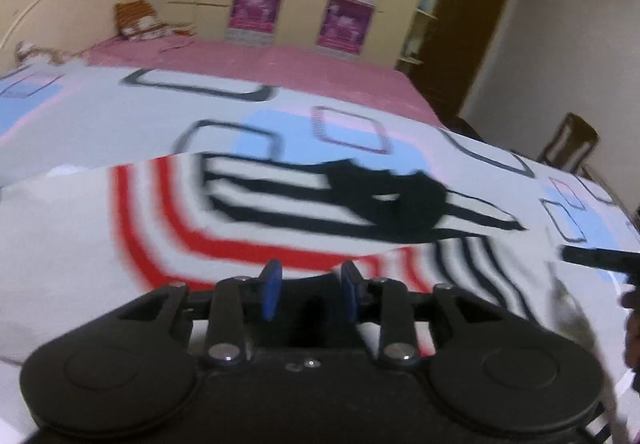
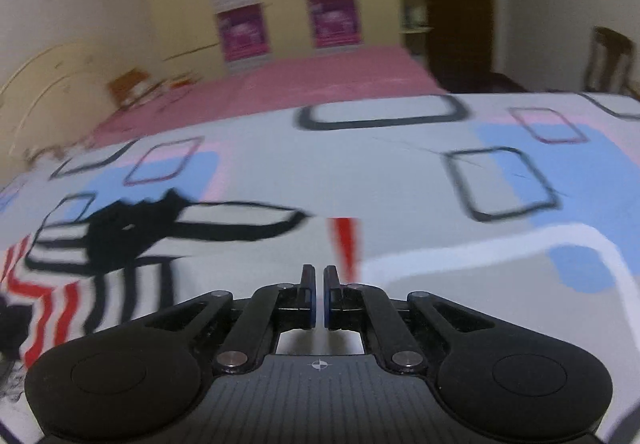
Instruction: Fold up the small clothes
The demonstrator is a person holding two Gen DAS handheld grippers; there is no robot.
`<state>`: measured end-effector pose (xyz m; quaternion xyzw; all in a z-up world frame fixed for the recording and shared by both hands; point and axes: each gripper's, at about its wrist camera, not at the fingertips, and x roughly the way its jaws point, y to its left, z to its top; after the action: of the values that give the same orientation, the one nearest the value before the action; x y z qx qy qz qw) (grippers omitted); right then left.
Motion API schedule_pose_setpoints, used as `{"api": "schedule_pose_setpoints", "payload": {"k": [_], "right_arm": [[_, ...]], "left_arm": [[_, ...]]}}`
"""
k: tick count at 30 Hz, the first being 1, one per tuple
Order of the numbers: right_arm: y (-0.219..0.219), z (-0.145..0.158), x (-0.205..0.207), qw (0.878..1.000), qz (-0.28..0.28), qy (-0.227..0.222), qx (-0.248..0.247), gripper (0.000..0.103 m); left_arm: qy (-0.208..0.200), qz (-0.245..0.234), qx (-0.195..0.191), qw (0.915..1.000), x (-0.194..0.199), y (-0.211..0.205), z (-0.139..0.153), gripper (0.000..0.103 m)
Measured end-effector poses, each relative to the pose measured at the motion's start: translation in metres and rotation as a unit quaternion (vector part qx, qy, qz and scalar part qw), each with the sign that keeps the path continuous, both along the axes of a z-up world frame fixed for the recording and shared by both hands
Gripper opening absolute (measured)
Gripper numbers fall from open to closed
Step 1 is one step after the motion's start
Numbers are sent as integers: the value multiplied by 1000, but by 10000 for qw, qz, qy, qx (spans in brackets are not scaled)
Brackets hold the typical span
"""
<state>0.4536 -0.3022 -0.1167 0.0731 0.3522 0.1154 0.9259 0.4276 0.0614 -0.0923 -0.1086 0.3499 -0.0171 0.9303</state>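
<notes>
My left gripper hovers, jaws apart and empty, over the striped garment on the bed; my right gripper is closed, seemingly pinching its hem to fold

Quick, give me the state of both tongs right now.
Left tongs: open, nothing between the pads, over the striped garment.
Right tongs: shut; whether cloth is pinched cannot be told.

White red-and-black-striped garment lies spread on bedsheet.
</notes>
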Motion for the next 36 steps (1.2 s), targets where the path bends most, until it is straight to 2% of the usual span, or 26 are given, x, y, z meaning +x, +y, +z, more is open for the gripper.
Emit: {"api": "schedule_pose_setpoints", "payload": {"k": [2,3,4,5,6,9,10,11,12,14,15,18,19,23,26,32,33,35,36], "right_arm": [[23,-2,2,9995,292,-7,-97,2],[34,-4,2,9988,440,-36,-189,9],[43,-6,2,9981,551,-59,-253,18],[50,-7,2,9973,679,-96,-274,42],[55,-8,0,9961,820,-174,-290,49],[65,-13,-1,9889,1251,-413,-680,48],[58,-15,5,9899,1143,-397,-738,46],[45,-17,14,9927,921,-303,-716,36],[30,-21,25,9950,639,-139,-754,34],[-1,-30,46,9982,280,168,-501,34],[-8,-31,51,9986,309,238,-357,34],[2,-27,52,9951,586,199,-771,34],[1,-24,51,9954,553,228,-751,34],[4,1,20,9957,686,-2,-615,33],[12,-21,4,9926,795,546,-737,32],[6,1,-49,9955,676,241,-618,32],[7,1,-59,9953,714,256,-595,32],[18,-12,-72,9927,792,562,-715,32],[21,-22,-79,9919,713,567,-883,33]], "left_arm": [[163,228,194,9994,14,-29,-3,41],[216,338,259,9989,19,-39,-6,41],[271,422,272,9984,24,-50,-9,41],[293,414,250,9984,27,-58,-11,41],[307,320,228,9988,31,-67,-14,41],[463,329,352,9978,33,-69,-23,40],[456,436,305,9975,30,-60,-24,40],[447,550,388,9967,26,-52,-25,38],[481,622,555,9954,25,-45,-26,37],[514,544,540,9957,25,-35,-28,38],[540,498,591,9955,26,-36,-27,38],[580,420,825,9940,29,-48,-25,43],[559,404,842,9941,28,-51,-22,43],[325,121,852,9958,12,-65,-9,47],[603,-38,864,9944,10,-70,-26,49],[358,-76,804,9961,-16,-68,-7,51],[377,-150,859,9955,-19,-70,-9,52],[647,-253,948,9931,-18,-73,-23,53],[560,-293,1003,9929,-21,-74,-27,54]]}}
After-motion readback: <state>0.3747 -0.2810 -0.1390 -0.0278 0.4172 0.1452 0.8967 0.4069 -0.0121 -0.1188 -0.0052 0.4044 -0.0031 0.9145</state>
